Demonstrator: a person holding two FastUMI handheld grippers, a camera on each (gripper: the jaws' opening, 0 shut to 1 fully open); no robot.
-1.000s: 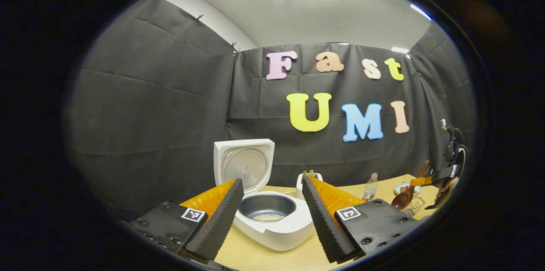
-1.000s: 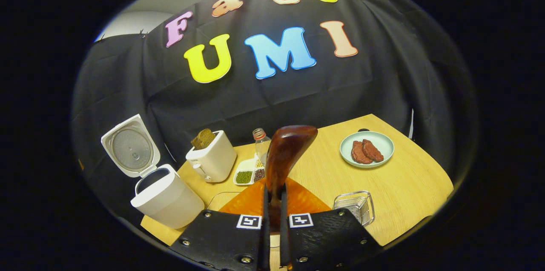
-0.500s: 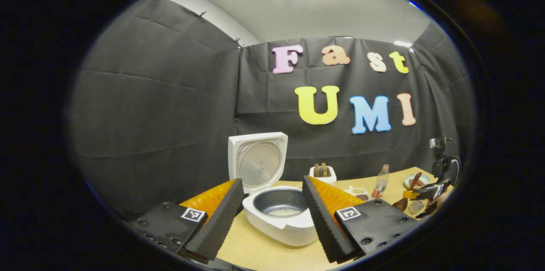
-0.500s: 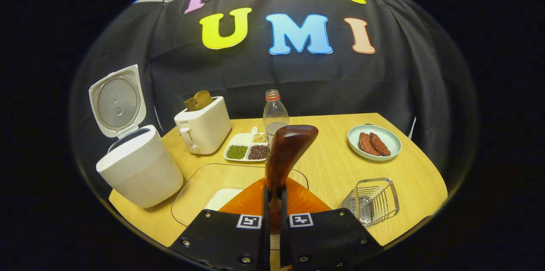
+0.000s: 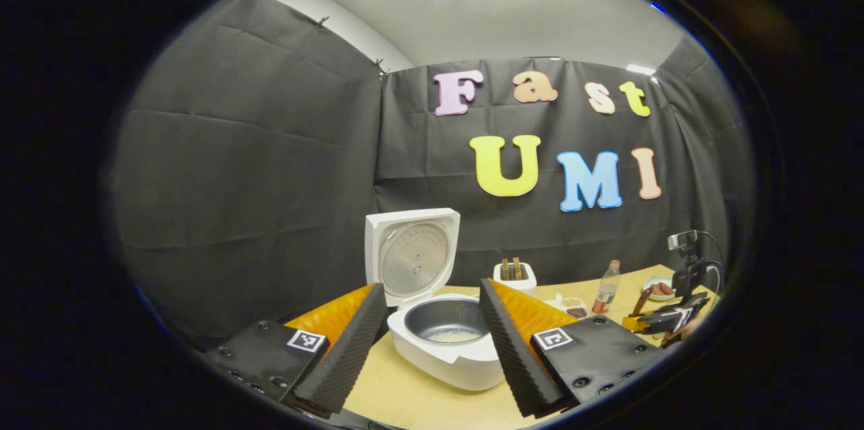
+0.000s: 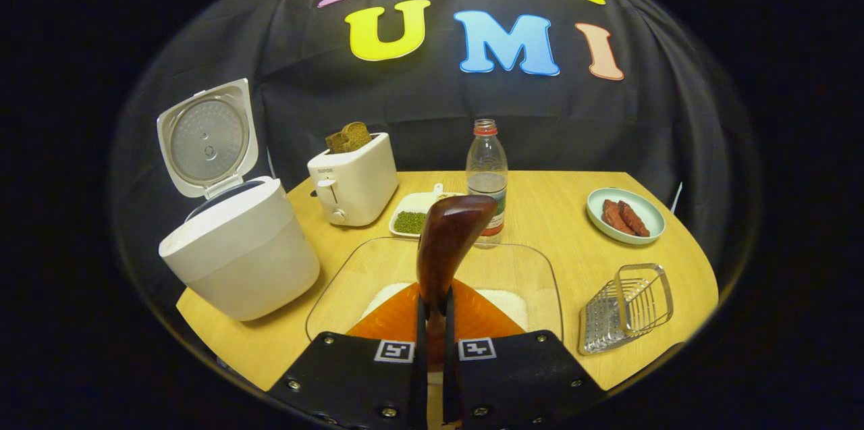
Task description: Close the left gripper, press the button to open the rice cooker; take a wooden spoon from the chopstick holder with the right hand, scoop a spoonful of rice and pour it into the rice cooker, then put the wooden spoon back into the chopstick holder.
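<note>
The white rice cooker (image 5: 445,356) (image 6: 239,254) stands with its lid (image 5: 412,258) (image 6: 206,140) up, a little rice in its grey pot. My left gripper (image 5: 432,288) is open and held short of the cooker, which shows between its fingers. My right gripper (image 6: 435,302) is shut on the handle of the dark wooden spoon (image 6: 449,241), whose bowl points up over the glass tray (image 6: 344,285) of rice (image 6: 509,300). The wire chopstick holder (image 6: 628,305) lies to the right of the tray. In the left gripper view the right gripper (image 5: 665,318) shows far right.
A white toaster (image 6: 354,177) with bread, a small dish of beans (image 6: 410,219) and a plastic bottle (image 6: 486,173) stand behind the tray. A plate of meat (image 6: 626,216) sits at the back right. The table edge (image 6: 223,342) runs close below the cooker.
My right gripper has swung with the spoon over the glass tray, which now lies right below it. The left gripper has turned slightly; the cooker sits farther right in its view.
</note>
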